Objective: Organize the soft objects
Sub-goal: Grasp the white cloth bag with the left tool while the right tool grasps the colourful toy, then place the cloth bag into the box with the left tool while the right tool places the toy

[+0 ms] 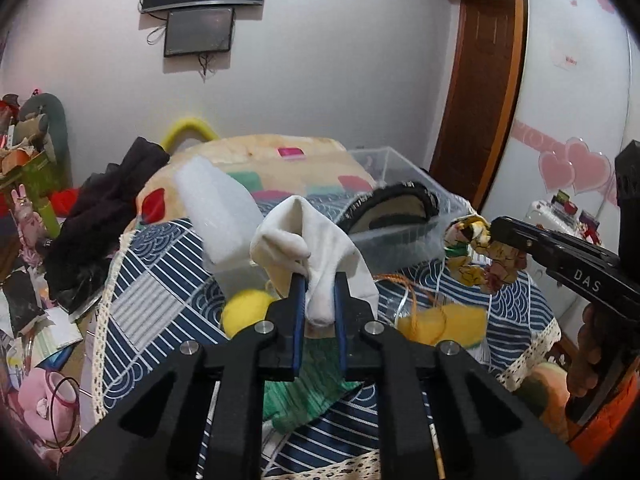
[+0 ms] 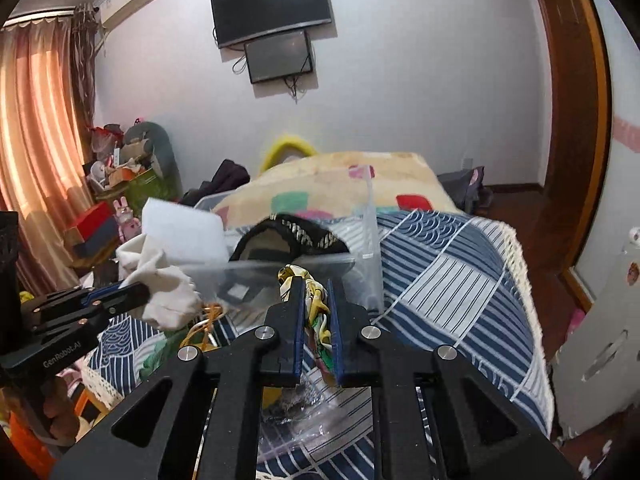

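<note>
Two claws: both pinch soft things, lifted above the striped cloth [image 1: 168,292].
Left claw [image 1: 319,286]: pressed tight on a white sock [image 1: 316,240].
Right claw [image 2: 314,292]: pressed tight on a yellow flowered scarf [image 2: 316,308].
Yellow ball [image 1: 244,310]: on the striped cloth, under the sock.
Clear box [image 1: 404,240]: further back on the striped cloth, with a black slipper [image 1: 396,208] inside.
</note>
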Available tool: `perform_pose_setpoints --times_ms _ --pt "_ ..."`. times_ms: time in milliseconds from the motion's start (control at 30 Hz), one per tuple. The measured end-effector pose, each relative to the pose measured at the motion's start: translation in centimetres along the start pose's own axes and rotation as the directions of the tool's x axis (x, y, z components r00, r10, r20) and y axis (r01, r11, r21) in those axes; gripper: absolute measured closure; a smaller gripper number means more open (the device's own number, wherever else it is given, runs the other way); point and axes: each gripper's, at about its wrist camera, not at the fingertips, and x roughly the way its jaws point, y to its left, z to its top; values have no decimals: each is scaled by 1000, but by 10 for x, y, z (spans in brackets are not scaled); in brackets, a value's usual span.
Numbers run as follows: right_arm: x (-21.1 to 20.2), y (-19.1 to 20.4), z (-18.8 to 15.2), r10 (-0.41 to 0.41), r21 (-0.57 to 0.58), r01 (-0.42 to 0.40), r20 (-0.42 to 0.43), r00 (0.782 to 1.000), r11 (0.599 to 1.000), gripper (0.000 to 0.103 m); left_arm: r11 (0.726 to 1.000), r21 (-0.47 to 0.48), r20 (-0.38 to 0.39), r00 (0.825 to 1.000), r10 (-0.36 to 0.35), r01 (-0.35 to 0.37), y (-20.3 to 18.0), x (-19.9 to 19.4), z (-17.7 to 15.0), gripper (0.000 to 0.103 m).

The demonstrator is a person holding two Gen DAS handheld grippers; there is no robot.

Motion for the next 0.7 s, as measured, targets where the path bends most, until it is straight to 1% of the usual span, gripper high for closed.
perform_pose_setpoints --times_ms 67,233,333,467,700 --pt "-3 2 4 -11 -10 11 16 1000 1000 93 1000 -10 15 1000 3 -3 4 -5 3 91" --pt "-12 5 15 -9 -19 10 60 998 1000 93 1000 -25 53 999 8 -7 10 -16 13 91" --pt "-17 7 22 -6 -23 8 89 996 1000 93 1000 -25 84 996 3 -1 11 -21 21 93" --pt "-19 11 31 -1 -32 5 120 993 999 93 1000 -10 114 993 16 -15 9 -19 32 93" --pt "-13 15 41 0 -46 7 147 989 999 93 1000 -16 136 991 -12 14 8 -14 52 94"
